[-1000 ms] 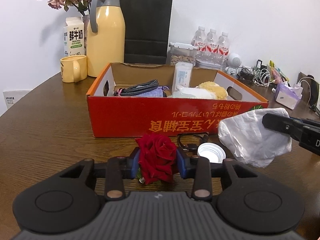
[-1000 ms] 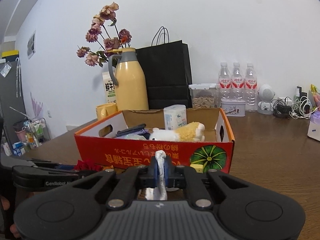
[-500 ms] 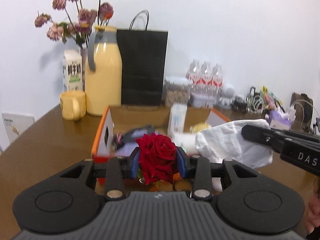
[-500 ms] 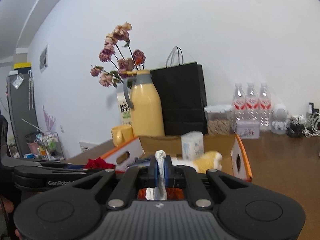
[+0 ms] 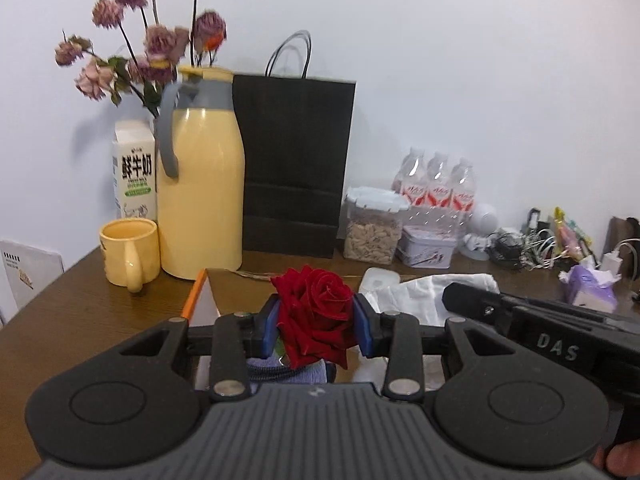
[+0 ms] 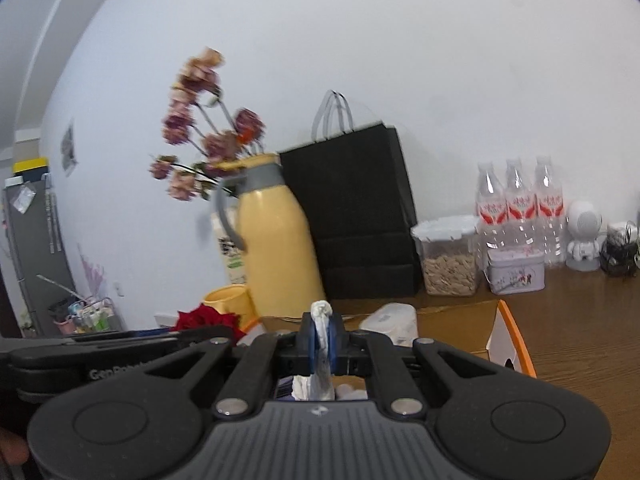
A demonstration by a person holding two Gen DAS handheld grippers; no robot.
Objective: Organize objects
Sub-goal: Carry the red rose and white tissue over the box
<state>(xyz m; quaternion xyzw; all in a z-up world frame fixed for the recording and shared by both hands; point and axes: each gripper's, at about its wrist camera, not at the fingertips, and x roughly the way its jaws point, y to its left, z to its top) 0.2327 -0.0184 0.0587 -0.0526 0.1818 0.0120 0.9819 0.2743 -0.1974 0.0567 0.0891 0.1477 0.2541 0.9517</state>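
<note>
My left gripper (image 5: 316, 322) is shut on a red rose (image 5: 314, 312), held up over the near left corner of the open orange cardboard box (image 5: 196, 300). The right gripper (image 6: 320, 340) is shut on a white plastic bag (image 6: 320, 376), which hangs from the pads above the box (image 6: 512, 340). In the left wrist view that bag (image 5: 416, 296) spreads out white beside the rose, with the right gripper's black body (image 5: 552, 340) coming in from the right. The rose (image 6: 208, 318) also shows at the left of the right wrist view. Most of the box's contents are hidden behind the grippers.
A yellow thermos jug (image 5: 200, 184), yellow mug (image 5: 128, 252), milk carton (image 5: 134, 176), dried flowers (image 5: 148, 48) and a black paper bag (image 5: 296, 164) stand behind the box. Further right are a seed jar (image 5: 372, 228), a tin (image 5: 428, 246), water bottles (image 5: 436, 188) and tangled cables (image 5: 532, 246).
Both grippers have risen and moved forward, from in front of the box to above it. The rose and the white bag came along; the box front has dropped out of sight.
</note>
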